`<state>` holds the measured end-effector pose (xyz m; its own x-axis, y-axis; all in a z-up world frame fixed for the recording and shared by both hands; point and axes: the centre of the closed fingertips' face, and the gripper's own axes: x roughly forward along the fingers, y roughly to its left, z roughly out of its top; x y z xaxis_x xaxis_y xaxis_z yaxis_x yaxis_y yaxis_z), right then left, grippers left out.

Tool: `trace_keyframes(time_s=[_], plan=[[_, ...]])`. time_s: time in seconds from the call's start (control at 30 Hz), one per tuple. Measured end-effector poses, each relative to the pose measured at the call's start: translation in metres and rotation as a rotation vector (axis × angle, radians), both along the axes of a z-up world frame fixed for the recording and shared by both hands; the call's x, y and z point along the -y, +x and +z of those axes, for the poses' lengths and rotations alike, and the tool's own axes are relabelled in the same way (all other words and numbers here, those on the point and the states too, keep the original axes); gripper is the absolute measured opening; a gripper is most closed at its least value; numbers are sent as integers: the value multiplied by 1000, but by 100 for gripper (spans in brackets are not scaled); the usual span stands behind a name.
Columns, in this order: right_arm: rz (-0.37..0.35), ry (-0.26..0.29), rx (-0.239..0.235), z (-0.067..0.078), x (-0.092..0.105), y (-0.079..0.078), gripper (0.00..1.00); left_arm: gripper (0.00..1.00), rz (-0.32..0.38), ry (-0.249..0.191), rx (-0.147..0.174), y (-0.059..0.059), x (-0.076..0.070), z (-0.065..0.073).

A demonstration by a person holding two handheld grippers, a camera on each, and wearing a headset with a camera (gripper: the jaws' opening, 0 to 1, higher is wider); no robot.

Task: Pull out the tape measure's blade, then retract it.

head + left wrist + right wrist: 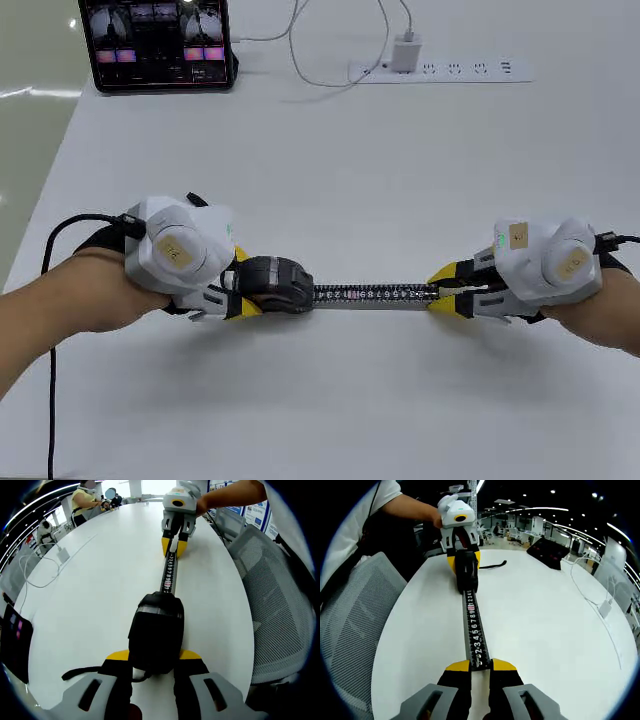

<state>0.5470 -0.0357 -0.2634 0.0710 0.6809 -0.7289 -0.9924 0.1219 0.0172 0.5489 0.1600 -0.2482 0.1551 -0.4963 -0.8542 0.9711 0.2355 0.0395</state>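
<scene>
Tape measure, black case [278, 284], sits on the near part of the white table [330, 180], with the blade [372, 294] drawn out in a straight line to the person's right. Left gripper [243, 283]: jaws clenched on the case from both sides, yellow tips flanking its rear half. Judged purpose is to anchor the case so it does not slide toward the pull. Right gripper [443, 290]: jaws pinched together on the free end of the blade, and in the right gripper view the printed scale begins just ahead of the tips. Judged purpose is to hold the thin end firmly and keep the pull in line with the case mouth. The grippers face each other, well apart, with the blade straight between them and running low along the table; whether it rests on the surface cannot be told. A black strap [493, 565] trails from the case onto the table beside it. Stage, as judged: blade out, retraction not yet done. A controlled return would call for the right gripper to travel back toward the case rather than let go, since a freed blade may whip. Uninvolved items: tablet [158, 40] and power strip [470, 70] with charger [406, 50] at the far edge, mesh chair [280, 595] beside the table
</scene>
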Motion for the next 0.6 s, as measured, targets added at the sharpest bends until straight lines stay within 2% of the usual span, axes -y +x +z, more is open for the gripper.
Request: trace_keyframes(time_s=[0.6], plan=[[-23, -23, 1, 0, 19, -1, 8, 27, -2, -1, -1, -1, 1, 1]])
